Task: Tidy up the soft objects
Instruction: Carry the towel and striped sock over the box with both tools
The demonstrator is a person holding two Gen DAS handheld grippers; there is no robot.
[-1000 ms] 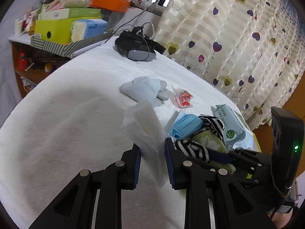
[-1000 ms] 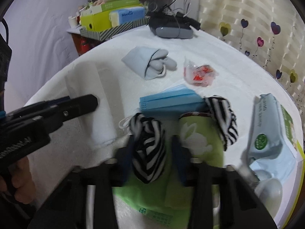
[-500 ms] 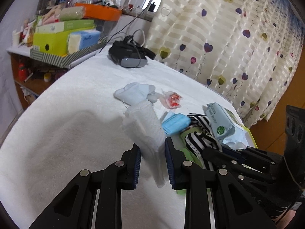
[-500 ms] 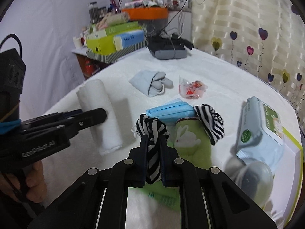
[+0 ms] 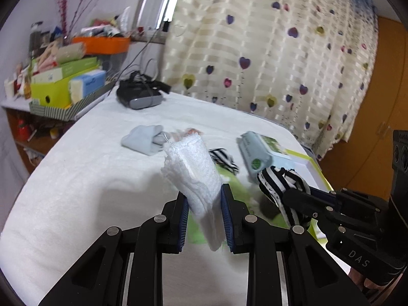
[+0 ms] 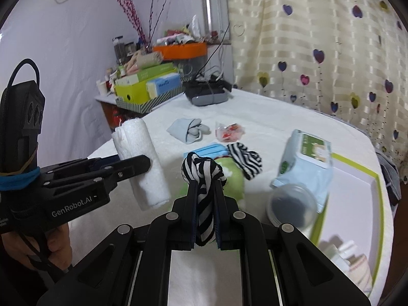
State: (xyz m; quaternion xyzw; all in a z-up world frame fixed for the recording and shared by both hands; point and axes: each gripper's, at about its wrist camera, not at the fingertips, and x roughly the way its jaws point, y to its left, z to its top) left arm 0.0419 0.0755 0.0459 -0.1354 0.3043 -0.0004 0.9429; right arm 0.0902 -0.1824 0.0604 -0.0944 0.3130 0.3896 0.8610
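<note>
Towel (image 5: 196,168): white rolled towel, clamped between the left gripper's (image 5: 204,219) pads, lifted clear of the bed (image 5: 76,191), sticking up and tilted
Striped sock (image 6: 204,178): black-and-white, bunched in a knot above the right gripper (image 6: 206,219), which is shut tight on its lower part; held off the bed
Second striped sock (image 6: 246,159): lying loose mid-bed, touching the green cloth (image 6: 233,178)
Green cloth: flat under and behind the held sock, with the blue masks (image 6: 206,151) at its far end
Grey sock bundle (image 6: 187,131): further toward the far edge, well apart from both grippers
Snack packet (image 6: 229,131): just beside the grey bundle
Wipes pack (image 6: 303,160): toward the right edge, leaning over the rim of a green-edged tray (image 6: 357,168)
Clear lid (image 6: 292,204): round, in front of the wipes pack
Headset (image 6: 206,94): black, at the far edge, not a soft item
Step in hand: both soft items are picked up and in the air, so this looks like the carry stage
Next move: likely bring each to a sorting spot, perhaps the tray at the right edge; the goal is not shown. The hanging sock tail and the towel's loose end need clearance over the lid and wipes pack, and the grips should hold until each piece rests on something
</note>
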